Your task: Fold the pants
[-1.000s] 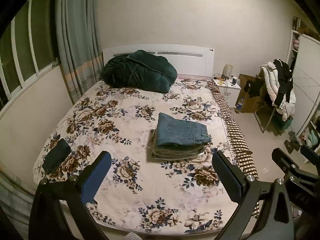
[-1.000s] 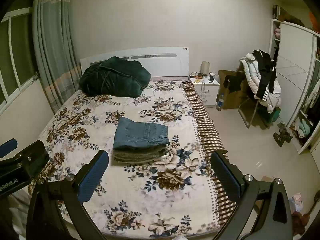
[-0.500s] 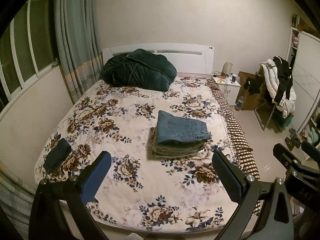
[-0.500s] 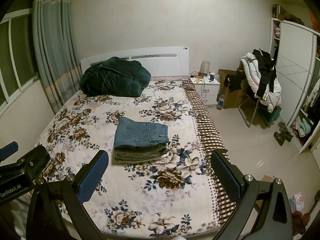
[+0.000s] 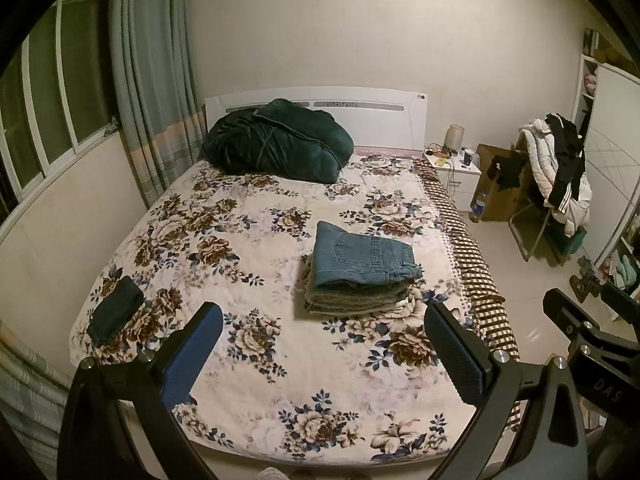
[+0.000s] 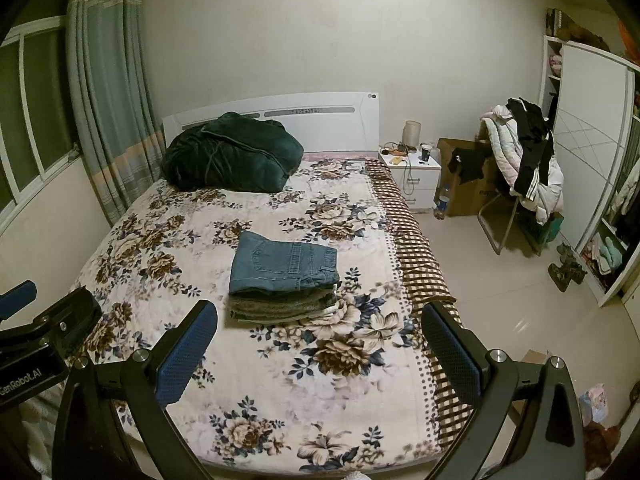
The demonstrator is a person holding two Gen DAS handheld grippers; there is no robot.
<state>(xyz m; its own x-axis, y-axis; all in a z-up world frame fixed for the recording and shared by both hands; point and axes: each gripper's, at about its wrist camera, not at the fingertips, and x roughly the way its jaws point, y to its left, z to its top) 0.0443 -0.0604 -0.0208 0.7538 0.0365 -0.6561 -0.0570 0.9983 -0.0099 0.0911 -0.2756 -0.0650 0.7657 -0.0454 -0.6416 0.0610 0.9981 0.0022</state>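
Observation:
A folded pair of blue jeans (image 5: 362, 254) lies on top of a stack of folded pants (image 5: 356, 300) on the flowered bed (image 5: 248, 216); the jeans (image 6: 282, 266) and the stack (image 6: 280, 306) also show in the right wrist view. My left gripper (image 5: 322, 350) is open and empty, held above the foot of the bed, well short of the stack. My right gripper (image 6: 318, 348) is open and empty at the same distance. A small dark folded garment (image 5: 116, 314) lies near the bed's left front corner.
A dark green bundled quilt (image 5: 276, 146) lies at the headboard. A white nightstand (image 6: 414, 174), a cardboard box (image 6: 470, 184) and a chair piled with clothes (image 6: 524, 172) stand right of the bed. A white wardrobe (image 6: 592, 152) is far right. Curtains (image 5: 148, 92) hang left.
Both grippers have drawn back and risen slightly from the bed; the stack looks a little farther away. Both stay open and empty.

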